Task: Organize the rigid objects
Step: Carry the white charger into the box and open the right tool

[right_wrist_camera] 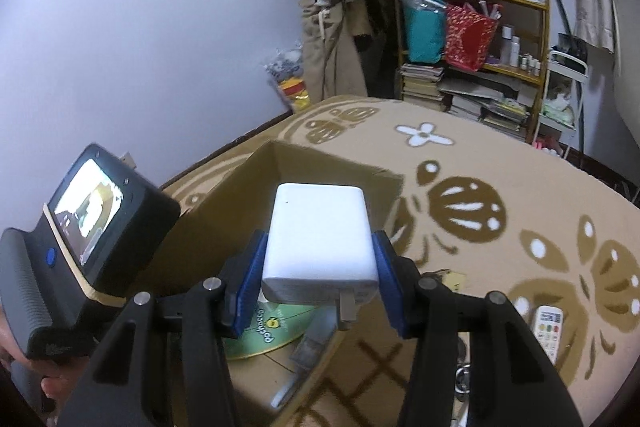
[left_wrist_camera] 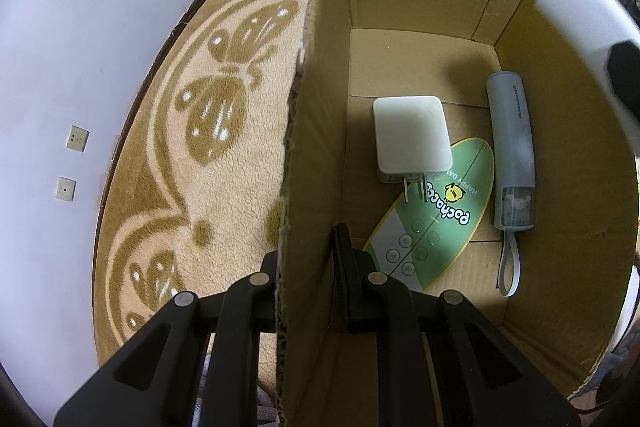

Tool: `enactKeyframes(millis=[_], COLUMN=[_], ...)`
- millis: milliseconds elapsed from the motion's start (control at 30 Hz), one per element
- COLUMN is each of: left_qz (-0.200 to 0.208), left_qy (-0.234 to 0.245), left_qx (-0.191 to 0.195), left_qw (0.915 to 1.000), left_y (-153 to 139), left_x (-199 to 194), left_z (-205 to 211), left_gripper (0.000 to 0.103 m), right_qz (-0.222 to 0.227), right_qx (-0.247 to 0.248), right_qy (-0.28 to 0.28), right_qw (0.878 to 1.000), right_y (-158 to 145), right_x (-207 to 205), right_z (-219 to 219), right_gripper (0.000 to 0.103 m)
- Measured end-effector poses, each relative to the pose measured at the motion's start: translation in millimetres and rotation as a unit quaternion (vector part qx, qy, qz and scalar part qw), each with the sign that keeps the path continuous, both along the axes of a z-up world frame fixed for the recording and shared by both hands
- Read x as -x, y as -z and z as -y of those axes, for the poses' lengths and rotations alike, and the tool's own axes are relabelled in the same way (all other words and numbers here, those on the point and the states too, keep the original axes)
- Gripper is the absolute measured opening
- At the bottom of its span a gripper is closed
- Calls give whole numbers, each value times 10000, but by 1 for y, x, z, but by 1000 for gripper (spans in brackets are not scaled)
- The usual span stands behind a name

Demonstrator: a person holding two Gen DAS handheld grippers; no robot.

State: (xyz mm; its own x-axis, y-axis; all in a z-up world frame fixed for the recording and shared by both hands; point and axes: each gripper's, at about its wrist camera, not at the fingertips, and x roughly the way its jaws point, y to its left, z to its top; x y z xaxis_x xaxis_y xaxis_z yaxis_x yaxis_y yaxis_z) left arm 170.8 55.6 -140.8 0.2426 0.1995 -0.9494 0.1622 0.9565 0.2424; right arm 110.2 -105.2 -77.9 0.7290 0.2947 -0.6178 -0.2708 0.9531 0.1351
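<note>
Clamping the left wall of the brown cardboard box point(left_wrist_camera: 420, 7) at lower centre, the left gripper point(left_wrist_camera: 308, 267) has one finger on each side of it. Centre frame in the right wrist view, the right gripper point(right_wrist_camera: 318, 267) squeezes a white rectangular plug adapter point(right_wrist_camera: 320, 239) above the box, where a second white charger point(left_wrist_camera: 410, 137), a green oval card point(left_wrist_camera: 436, 215) and a grey-blue tube point(left_wrist_camera: 512, 155) lie.

Dim warm indoor light; dark shadow across cardboard box point(left_wrist_camera: 420, 39) floor. Heavy fisheye bending, black corners. Right wrist view's lower foreground motion-blurred.
</note>
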Motion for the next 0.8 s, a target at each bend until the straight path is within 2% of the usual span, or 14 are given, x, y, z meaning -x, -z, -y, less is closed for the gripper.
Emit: enactKeyframes(millis=[267, 600, 633, 700, 800], left_qz=[-23, -18, -14, -31, -28], left_qy=[-24, -12, -8, 5, -7], left_qx=[40, 18, 14, 60, 22], left_qw=[10000, 10000, 10000, 10000, 10000], left_y=[1, 2, 2, 2, 3], left_x=[-1, 0, 0, 1, 0], left_z=[-3, -1, -1, 0, -1], left_gripper=[15, 15, 15, 16, 16], right_qz=[-170, -213, -228, -229, -168], right_qx=[90, 219, 188, 103, 104], right_qy=[-232, -207, -197, -196, -175], right_qw=[9995, 9993, 9994, 9995, 9997], right_y=[13, 22, 22, 21, 17], right_x=[1, -3, -4, -4, -3], right_z=[-12, -15, -15, -13, -11], right_gripper=[56, 56, 55, 46, 46])
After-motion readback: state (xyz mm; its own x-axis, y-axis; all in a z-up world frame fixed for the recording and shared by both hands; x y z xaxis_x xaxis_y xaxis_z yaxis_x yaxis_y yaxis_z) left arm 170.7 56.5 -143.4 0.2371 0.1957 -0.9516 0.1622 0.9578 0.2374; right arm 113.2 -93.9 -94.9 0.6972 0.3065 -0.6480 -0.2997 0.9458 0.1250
